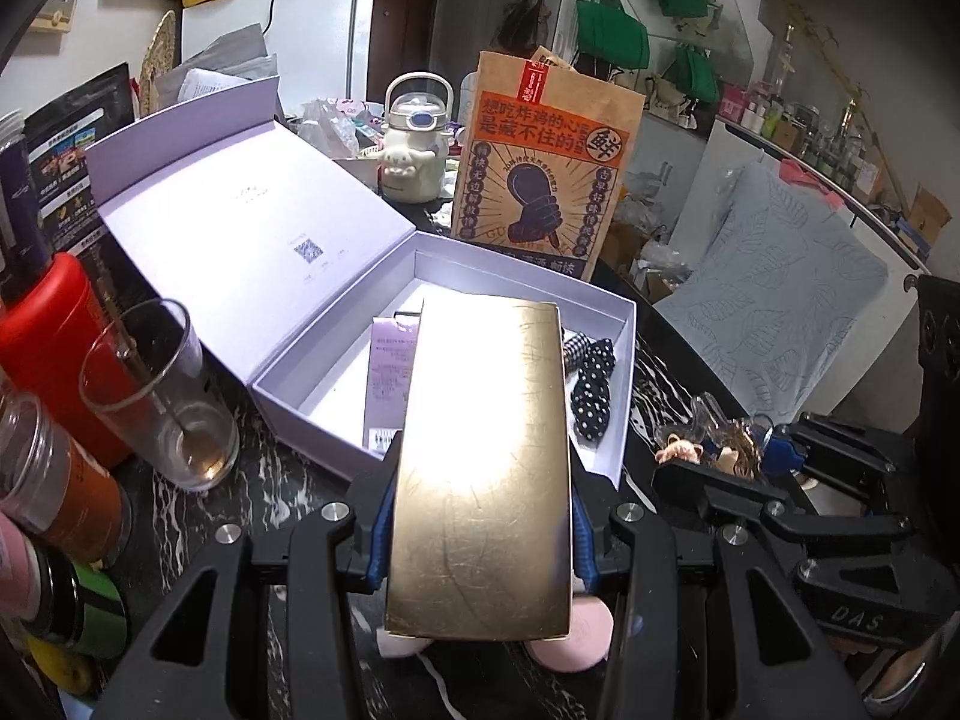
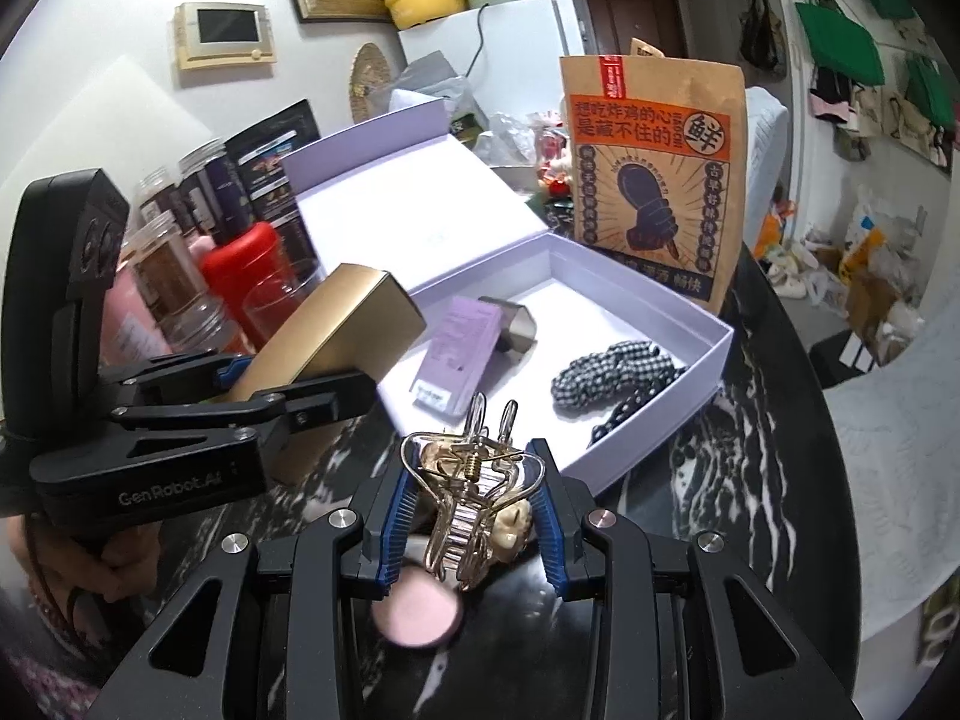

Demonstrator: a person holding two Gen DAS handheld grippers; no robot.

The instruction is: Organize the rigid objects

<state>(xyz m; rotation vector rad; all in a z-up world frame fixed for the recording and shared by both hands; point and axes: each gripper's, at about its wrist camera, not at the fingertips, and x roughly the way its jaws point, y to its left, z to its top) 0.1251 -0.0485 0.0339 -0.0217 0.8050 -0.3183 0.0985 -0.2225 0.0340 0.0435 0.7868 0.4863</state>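
My left gripper (image 1: 480, 516) is shut on a long gold box (image 1: 480, 468), held above the near edge of an open lavender gift box (image 1: 624, 324); it also shows in the right wrist view (image 2: 336, 330). My right gripper (image 2: 474, 516) is shut on a clear hair claw clip (image 2: 474, 492) above the dark marble table, just short of the gift box (image 2: 708, 354). Inside the gift box lie a purple carton (image 2: 462, 342), a metal clip (image 2: 510, 324) and black-and-white dotted hair ties (image 2: 612, 372). A pink round compact (image 2: 420, 612) lies under the right gripper.
A brown paper bag (image 1: 540, 180) stands behind the gift box. A drinking glass (image 1: 156, 396), a red bottle (image 1: 48, 348) and several jars stand at the left. A pig-shaped bottle (image 1: 414, 144) is at the back. The table edge (image 2: 840, 480) curves at the right.
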